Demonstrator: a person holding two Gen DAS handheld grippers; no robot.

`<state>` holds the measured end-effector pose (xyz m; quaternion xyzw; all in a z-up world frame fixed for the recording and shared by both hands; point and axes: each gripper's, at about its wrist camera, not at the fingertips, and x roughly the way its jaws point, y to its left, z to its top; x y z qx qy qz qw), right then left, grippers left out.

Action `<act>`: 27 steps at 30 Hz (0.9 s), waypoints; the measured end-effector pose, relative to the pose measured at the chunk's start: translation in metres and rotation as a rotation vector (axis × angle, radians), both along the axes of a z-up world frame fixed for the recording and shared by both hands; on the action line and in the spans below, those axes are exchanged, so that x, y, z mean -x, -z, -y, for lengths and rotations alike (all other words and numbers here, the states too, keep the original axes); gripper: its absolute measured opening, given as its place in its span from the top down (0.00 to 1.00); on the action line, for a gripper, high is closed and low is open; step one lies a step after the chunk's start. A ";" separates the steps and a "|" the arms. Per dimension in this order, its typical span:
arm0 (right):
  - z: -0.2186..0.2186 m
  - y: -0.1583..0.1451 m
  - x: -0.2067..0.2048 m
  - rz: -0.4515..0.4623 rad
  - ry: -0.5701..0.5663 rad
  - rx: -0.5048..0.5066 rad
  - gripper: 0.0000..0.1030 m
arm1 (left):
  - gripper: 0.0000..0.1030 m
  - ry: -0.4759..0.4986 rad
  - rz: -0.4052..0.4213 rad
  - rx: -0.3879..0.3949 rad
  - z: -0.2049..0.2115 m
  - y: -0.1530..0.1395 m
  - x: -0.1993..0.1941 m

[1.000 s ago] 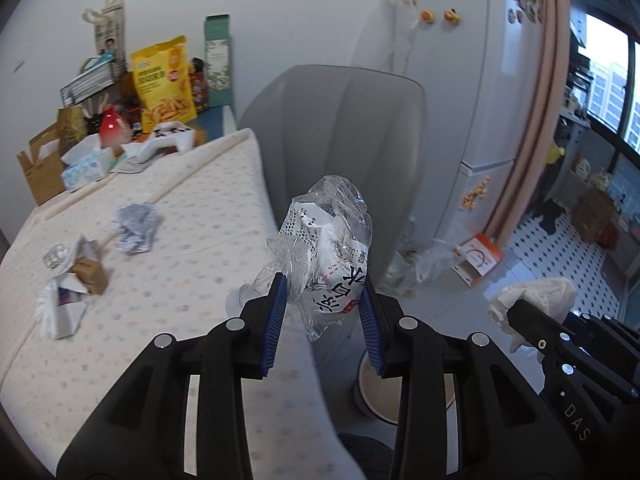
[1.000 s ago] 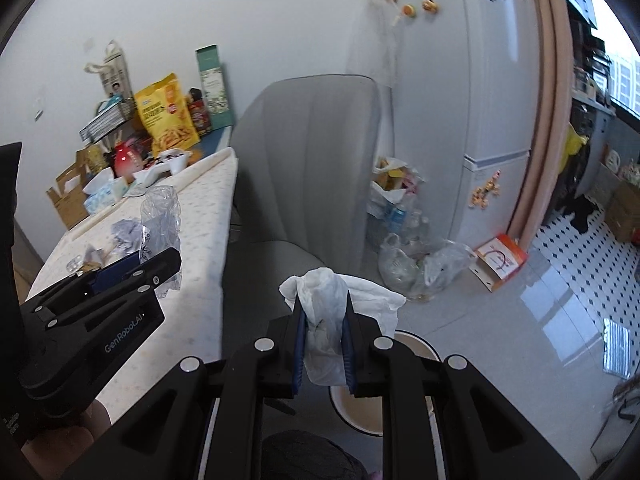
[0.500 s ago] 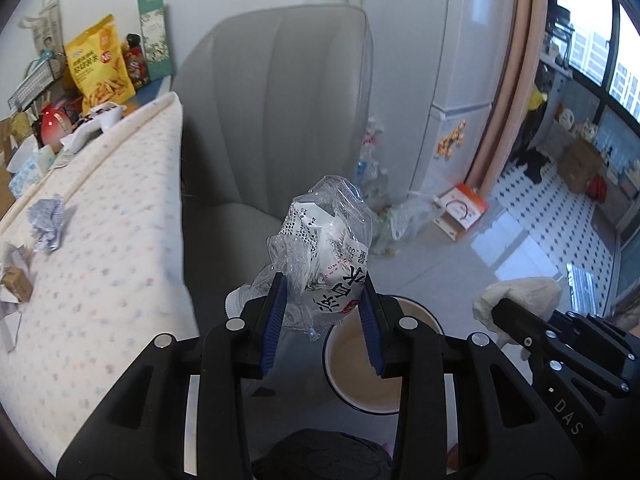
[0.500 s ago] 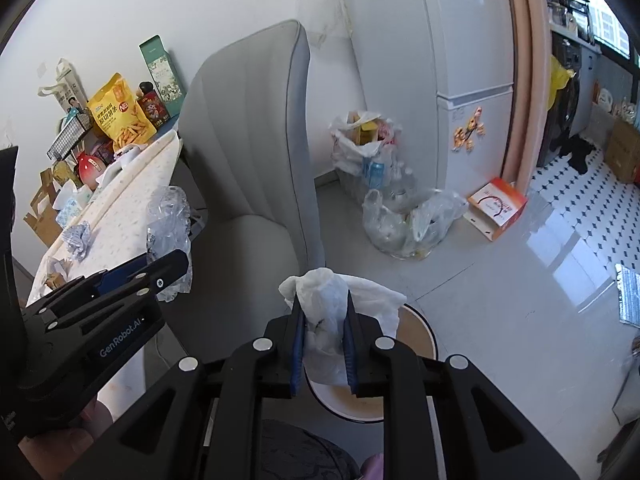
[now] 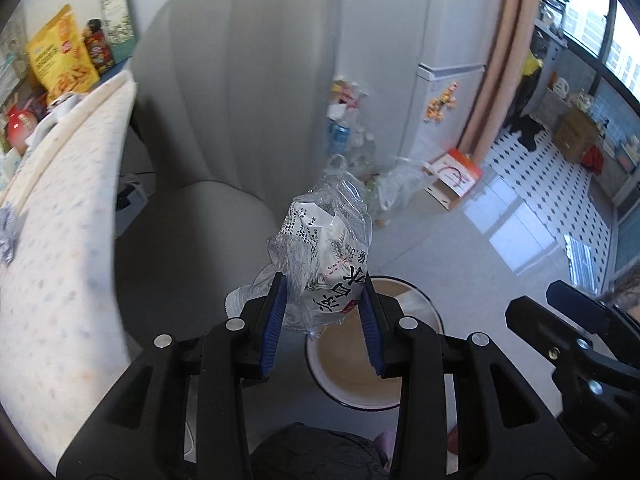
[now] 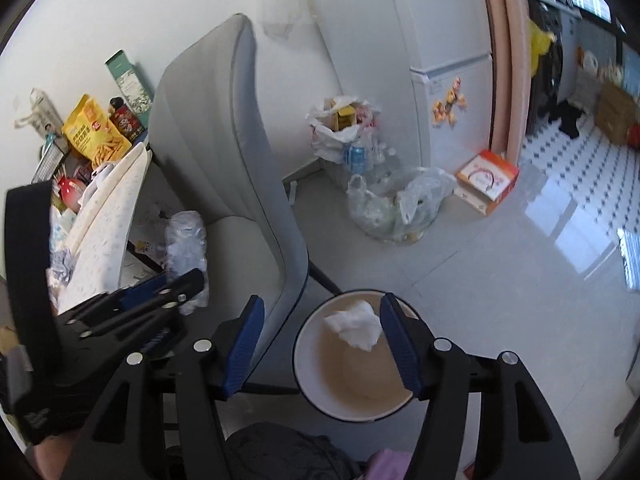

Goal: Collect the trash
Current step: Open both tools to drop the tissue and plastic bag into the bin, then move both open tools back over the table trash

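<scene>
Right gripper, bottom centre of its view: jaws opening, nothing pressed between them. White tissue is loose in the gap, right over the mouth of the bin below. I read that as a release placed so the wad drops straight in. A second ago those jaws were clamped on the tissue, bin mostly hidden behind it.

Left gripper, lower centre of its view: fingers closed on a crushed plastic bottle, held over the bin's near rim, likely next to drop. Grip unchanged from a second ago, but then it hung beside the table; now the table has slid to the left edge.

Further back: grey chair, bags of bottles on the floor, fridge at upper right.
</scene>
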<state>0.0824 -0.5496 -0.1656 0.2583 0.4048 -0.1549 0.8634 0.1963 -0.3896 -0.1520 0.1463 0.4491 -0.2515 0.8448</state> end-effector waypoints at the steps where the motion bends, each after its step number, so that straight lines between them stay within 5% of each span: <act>1: 0.003 0.000 0.004 -0.003 0.009 0.004 0.42 | 0.65 0.010 -0.006 -0.001 0.004 0.002 0.000; 11: 0.038 -0.009 0.048 -0.035 0.181 0.050 0.33 | 0.63 0.123 -0.104 0.008 0.043 0.020 0.022; 14: 0.043 -0.012 0.059 -0.027 0.211 0.059 0.29 | 0.32 0.129 -0.108 0.046 0.042 0.013 0.028; 27: 0.000 -0.052 0.063 0.089 0.144 0.144 0.07 | 0.05 -0.039 0.092 0.112 -0.027 -0.058 0.030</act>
